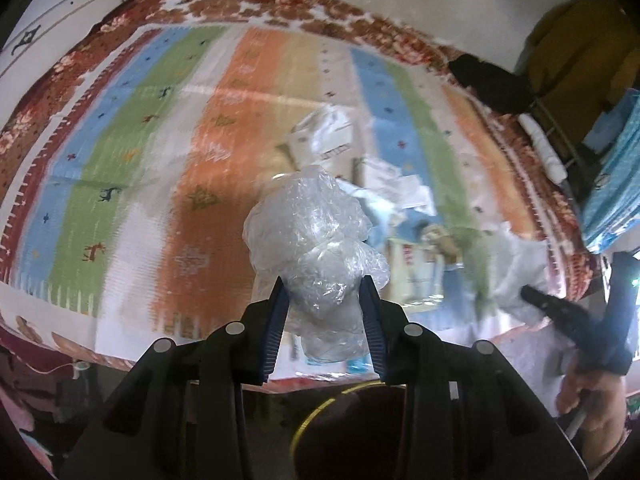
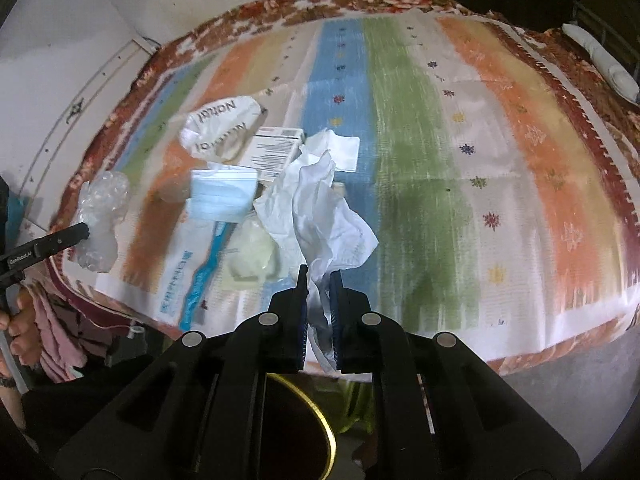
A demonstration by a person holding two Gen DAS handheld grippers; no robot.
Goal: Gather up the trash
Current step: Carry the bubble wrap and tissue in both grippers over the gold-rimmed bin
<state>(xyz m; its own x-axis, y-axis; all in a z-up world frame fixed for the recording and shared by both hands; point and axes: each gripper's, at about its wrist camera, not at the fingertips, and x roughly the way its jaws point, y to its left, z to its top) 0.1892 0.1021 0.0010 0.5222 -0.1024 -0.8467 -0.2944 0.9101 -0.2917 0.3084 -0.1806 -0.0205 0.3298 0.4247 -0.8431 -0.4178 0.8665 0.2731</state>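
Note:
My left gripper (image 1: 325, 280) is shut on a wad of clear crumpled plastic (image 1: 316, 248), held above the near edge of the striped cloth; the wad also shows in the right wrist view (image 2: 102, 216). My right gripper (image 2: 319, 276) is shut on a crumpled white tissue (image 2: 320, 204) that trails back onto the pile. Trash lies on the cloth: a blue face mask (image 2: 222, 196), a white printed box (image 2: 272, 152), a white printed bag (image 2: 218, 128), a pale plastic wad (image 2: 252, 258) and a white-and-blue wrapper (image 2: 188, 280).
A dark bin with a gold rim (image 2: 326, 436) stands below the grippers at the near edge; it also shows in the left wrist view (image 1: 316, 412). The striped cloth (image 2: 460, 160) lies on a red floral blanket (image 2: 360, 0). A black item (image 2: 516, 0) lies far right.

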